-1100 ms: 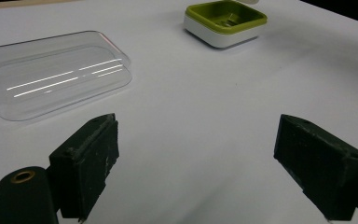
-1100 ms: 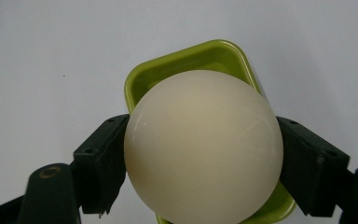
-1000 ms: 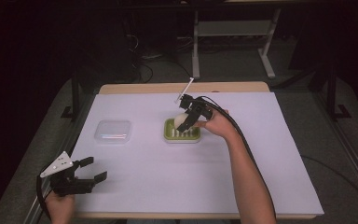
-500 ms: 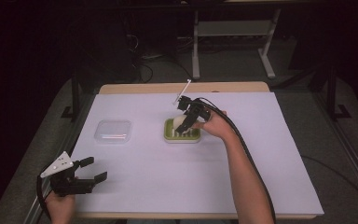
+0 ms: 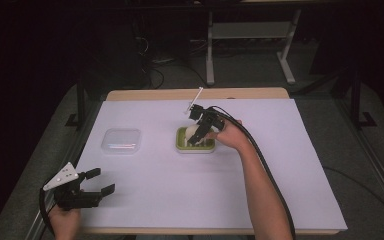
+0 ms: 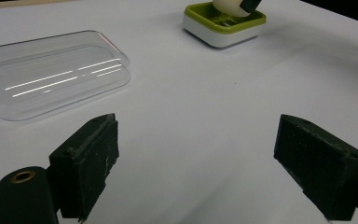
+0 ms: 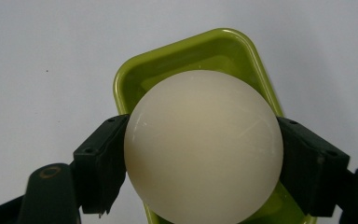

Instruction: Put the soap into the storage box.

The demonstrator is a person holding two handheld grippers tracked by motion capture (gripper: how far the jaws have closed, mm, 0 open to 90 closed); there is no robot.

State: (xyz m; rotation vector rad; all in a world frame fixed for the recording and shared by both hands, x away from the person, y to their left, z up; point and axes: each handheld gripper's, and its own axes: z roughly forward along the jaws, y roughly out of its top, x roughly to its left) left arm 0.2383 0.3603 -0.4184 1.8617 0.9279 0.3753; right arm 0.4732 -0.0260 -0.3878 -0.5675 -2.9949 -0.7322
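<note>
Smooth cream soap [image 7: 203, 147], glossy green dish [image 7: 235, 51]

White-covered table [image 5: 190, 195] with clear plastic lid [image 5: 121, 140] left of green soap dish [image 5: 182, 145], well apart.

Cream-white soap bar [image 7: 203, 147], plain, smooth. Soap dish [image 5: 182, 145]: lime-green top, white base. Clear lid [image 5: 121, 140] at left, white streak reflections. Both grippers' jaws matte black; left gripper [image 5: 96, 181] with grey three-cornered plate. Table cover [image 5: 290, 165] plain white; table edge [image 5: 145, 94] at far side light wood.
</note>
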